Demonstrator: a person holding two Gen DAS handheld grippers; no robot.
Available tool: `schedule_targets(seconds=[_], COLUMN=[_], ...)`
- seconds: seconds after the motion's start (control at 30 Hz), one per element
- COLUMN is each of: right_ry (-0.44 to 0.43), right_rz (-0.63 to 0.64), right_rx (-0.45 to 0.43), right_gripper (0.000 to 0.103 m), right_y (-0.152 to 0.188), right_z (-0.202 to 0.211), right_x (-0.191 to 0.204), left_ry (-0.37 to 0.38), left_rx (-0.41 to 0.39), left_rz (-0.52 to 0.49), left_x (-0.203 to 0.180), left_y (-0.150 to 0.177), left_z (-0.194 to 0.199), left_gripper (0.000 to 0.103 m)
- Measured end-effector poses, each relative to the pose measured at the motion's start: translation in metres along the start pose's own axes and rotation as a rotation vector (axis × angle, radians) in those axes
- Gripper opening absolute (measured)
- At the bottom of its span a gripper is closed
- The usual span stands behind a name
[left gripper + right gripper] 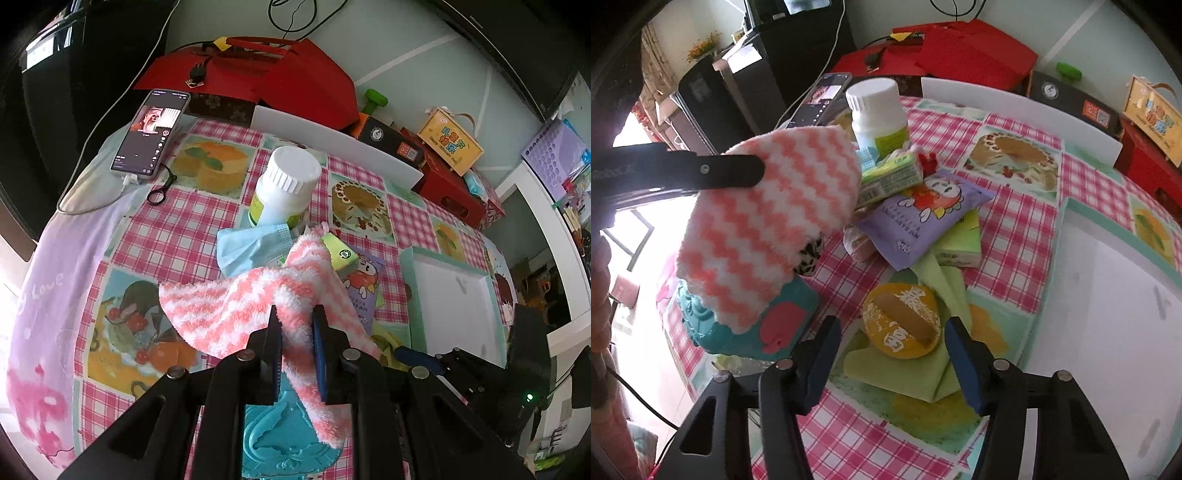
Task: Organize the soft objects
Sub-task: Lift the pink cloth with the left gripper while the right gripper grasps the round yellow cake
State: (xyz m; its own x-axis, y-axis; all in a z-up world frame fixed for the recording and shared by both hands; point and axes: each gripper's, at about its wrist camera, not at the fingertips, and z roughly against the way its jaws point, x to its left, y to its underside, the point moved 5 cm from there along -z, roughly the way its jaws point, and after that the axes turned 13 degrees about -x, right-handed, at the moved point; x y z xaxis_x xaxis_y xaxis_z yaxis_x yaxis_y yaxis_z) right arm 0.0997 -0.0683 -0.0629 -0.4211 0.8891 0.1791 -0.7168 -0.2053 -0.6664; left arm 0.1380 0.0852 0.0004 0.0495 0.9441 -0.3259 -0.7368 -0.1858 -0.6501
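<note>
Left wrist view: your left gripper (297, 349) is clamped on the striped towel (236, 306), hanging left of the white tray (454, 295); your right gripper (892, 354) gapes empty, nearer the tray.

towel (236, 306): fluffy, coral-pink and white zigzag stripes. tablecloth (177, 218): pink and white gingham with pale green panels printed with cakes. bottle (284, 188): white body and ribbed white cap, green and yellow label. face mask (247, 247): light blue. tissue pack (890, 177): green. wipes packet (923, 218): lilac with a red and white cartoon figure. cloth (916, 373): light green, under a round orange-yellow packet (901, 321) bearing white characters. tray (1108, 314): white inside, mint rim. gift bag (266, 74): red. gripper pads (964, 362): dark blue.
</note>
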Motion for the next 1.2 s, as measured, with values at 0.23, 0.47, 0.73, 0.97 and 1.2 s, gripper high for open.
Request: schedule_targets(seconds=[0.23, 0.47, 0.73, 0.97, 1.2], right_ry=[-0.006, -0.023, -0.025, -0.028, -0.041], right_rz=[-0.049, -0.052, -0.053, -0.06, -0.073], right_rx=[0.026, 0.051, 0.041, 0.013, -0.035], right_gripper=[0.062, 0.053, 0.052, 0.052, 0.052], right_y=[0.001, 0.005, 0.004, 0.0, -0.01], right_z=[-0.013, -0.026, -0.024, -0.012, 0.004], right_x=[-0.01, -0.01, -0.009, -0.009, -0.013], left_ry=[0.012, 0.015, 0.005, -0.001, -0.007], left_rx=[0.004, 0.015, 0.011, -0.006, -0.043], left_rz=[0.003, 0.006, 0.004, 0.021, 0.018], left_x=[0.002, 0.003, 0.003, 0.001, -0.009], left_y=[0.002, 0.004, 0.005, 0.003, -0.005], left_z=[-0.004, -0.009, -0.01, -0.008, 0.003], left_gripper=[0.015, 0.015, 0.015, 0.013, 0.012])
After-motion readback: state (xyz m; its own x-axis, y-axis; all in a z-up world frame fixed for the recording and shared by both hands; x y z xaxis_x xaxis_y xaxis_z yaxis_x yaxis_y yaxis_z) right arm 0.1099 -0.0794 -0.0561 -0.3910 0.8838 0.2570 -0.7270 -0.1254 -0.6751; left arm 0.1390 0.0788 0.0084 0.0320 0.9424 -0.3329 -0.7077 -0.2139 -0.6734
